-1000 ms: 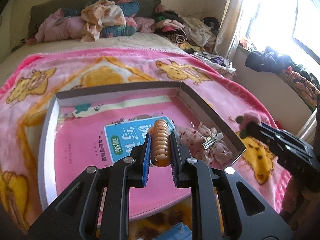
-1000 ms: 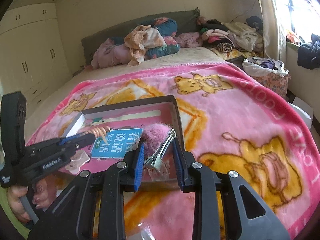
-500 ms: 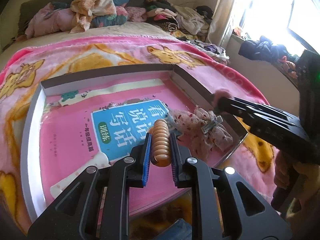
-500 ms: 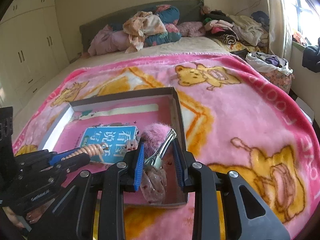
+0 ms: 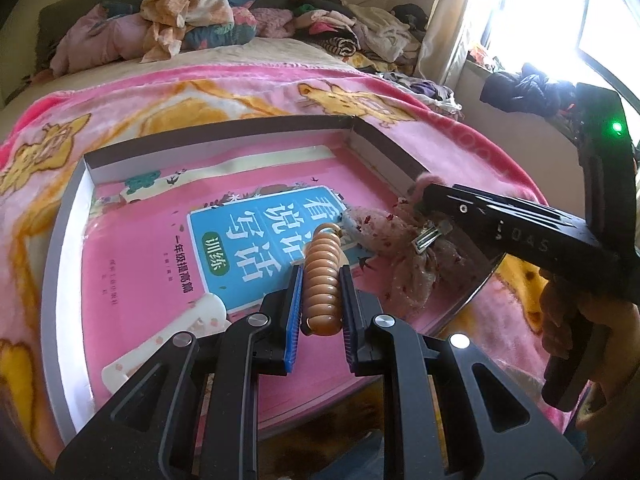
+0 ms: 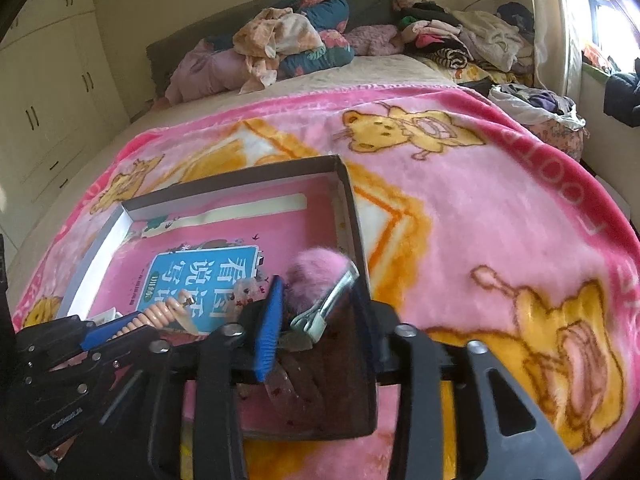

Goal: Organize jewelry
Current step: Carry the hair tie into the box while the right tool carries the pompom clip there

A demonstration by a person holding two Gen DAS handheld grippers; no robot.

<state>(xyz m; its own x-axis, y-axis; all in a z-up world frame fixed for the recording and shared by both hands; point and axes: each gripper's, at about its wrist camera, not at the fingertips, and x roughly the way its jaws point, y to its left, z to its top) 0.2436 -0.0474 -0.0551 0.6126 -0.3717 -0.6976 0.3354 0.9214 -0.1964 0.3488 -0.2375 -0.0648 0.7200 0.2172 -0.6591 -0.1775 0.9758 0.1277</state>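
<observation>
- Our left claw [image 5: 320, 298] is pinching a coiled amber hair tie [image 5: 323, 280] over the shallow box [image 5: 64, 240].
- Our right claw [image 6: 320, 312] is opening; the pink pom-pom hair clip [image 6: 320, 284] sits between its jaws, at the box's right wall.
- Below it we note a sheer spotted scrunchie [image 5: 400, 264] lying on the pink book [image 5: 160, 264] in the box.
- The box rests on a pink bear blanket [image 6: 500, 208] on the bed.
</observation>
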